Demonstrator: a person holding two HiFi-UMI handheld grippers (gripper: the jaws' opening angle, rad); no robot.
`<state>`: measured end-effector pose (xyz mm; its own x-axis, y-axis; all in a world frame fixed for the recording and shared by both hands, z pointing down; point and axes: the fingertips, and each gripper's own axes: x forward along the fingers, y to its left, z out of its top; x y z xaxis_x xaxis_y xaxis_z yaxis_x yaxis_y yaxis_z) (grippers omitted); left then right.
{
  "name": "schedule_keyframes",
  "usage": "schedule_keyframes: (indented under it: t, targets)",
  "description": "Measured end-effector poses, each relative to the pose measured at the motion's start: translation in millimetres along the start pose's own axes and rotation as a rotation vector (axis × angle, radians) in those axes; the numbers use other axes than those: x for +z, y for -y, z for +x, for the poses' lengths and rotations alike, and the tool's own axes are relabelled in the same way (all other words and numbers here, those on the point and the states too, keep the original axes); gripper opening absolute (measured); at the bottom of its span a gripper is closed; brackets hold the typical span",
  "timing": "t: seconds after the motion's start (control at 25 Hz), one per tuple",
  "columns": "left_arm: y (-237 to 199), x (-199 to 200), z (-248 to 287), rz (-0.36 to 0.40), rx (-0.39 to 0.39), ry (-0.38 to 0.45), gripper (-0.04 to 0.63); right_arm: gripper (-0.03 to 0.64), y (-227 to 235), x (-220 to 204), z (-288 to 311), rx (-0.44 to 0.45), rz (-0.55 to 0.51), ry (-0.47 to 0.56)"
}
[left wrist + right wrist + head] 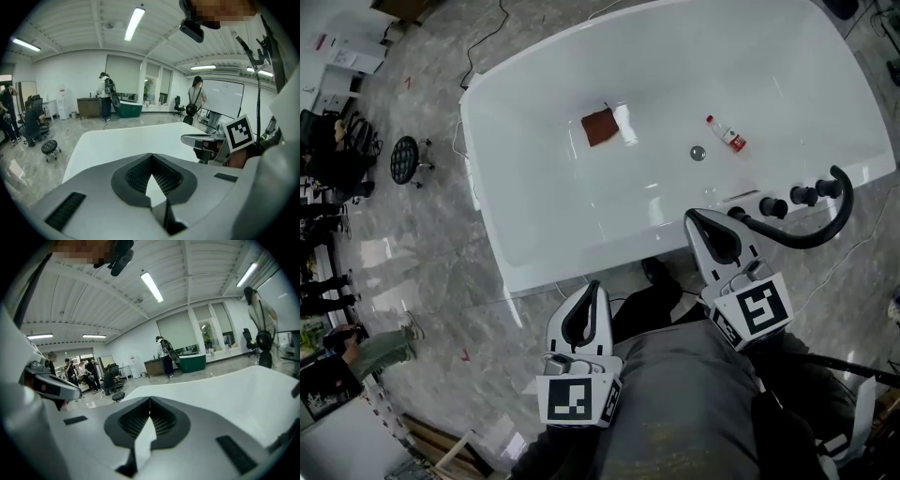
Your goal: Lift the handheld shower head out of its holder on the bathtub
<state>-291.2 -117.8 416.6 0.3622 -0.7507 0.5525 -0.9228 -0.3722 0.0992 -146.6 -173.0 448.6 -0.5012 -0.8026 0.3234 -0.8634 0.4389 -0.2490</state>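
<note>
L gripper (594, 289) & R gripper (697, 219): jaws pressed together, nothing held; R beside black fittings (787, 202) on bathtub (544, 262) rim.

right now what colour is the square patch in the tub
Reddish brown; the square patch shows best in the head view.

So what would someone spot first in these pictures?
The big glossy white bathtub fills the middle, with a brown square cloth and a small red-capped bottle lying inside. A black curved pipe arcs over the tub's rim at lower right, beside the right gripper.
</note>
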Motion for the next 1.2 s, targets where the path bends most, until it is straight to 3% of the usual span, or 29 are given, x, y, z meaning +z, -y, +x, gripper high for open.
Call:
schedule_keyframes:
  t: [0.2, 0.6, 0.92, 1.2]
  targets:
    - [-3.7, -5.2, 8.5, 0.016, -0.025, -0.01, 0.003, 0.005, 8.1, -9.6, 1.5, -0.044, -0.016, -0.008]
    - [11.1, -37.4, 40.8, 0.043, -0.096, -0.019, 0.003, 0.006, 3.6, -46.3, -7.2, -0.076, -0.179, 0.013]
    - [12.6, -65.2, 43.2, 0.031, -0.077, -0.036, 0.003, 0.094, 8.3, -76.0, -3.9, -0.087, -0.231, 0.002]
    - [8.9, -74.1, 47.4, 0.025, -0.057, -0.034, 0.003, 0.115, 13.4, -99.5, 2.0, -0.096, -0.267, -0.03]
